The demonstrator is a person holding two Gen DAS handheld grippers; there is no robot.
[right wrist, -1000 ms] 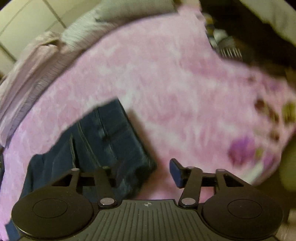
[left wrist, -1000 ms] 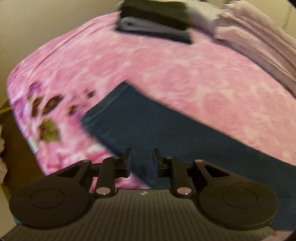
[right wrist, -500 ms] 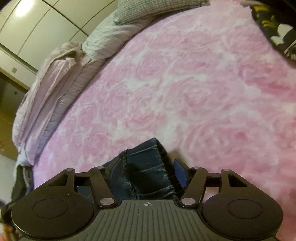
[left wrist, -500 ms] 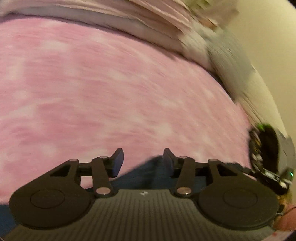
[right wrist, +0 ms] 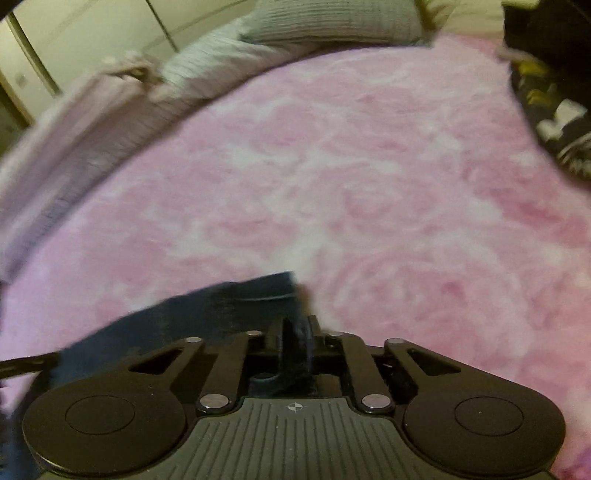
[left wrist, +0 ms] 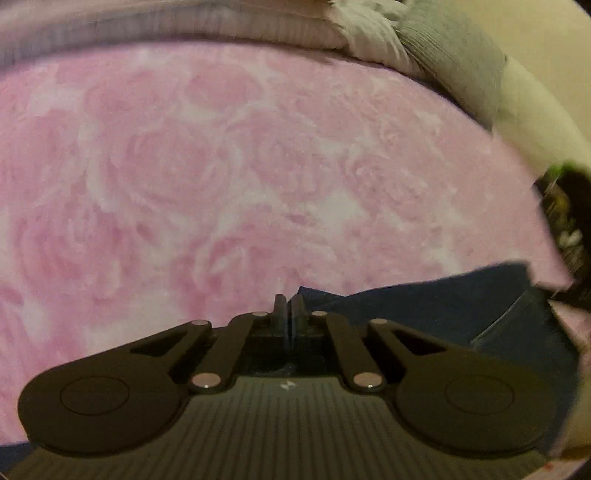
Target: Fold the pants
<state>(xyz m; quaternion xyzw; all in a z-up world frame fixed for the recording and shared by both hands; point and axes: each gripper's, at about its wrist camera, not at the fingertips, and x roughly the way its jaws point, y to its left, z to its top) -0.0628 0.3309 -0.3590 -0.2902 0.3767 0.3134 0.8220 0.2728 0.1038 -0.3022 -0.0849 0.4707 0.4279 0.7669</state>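
Beyond the pants' (right wrist: 236,299) pinched edge, pink blanket (right wrist: 351,166) lies open.

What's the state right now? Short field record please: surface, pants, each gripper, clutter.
surface: pink blanket with rose pattern
pants: dark blue jeans, lying on the blanket
left gripper: fingers shut at the jeans' edge; fabric between them cannot be made out
right gripper: closing, denim bunched between the fingers
clutter: pillows at the far edge; dark patterned cloth at the right
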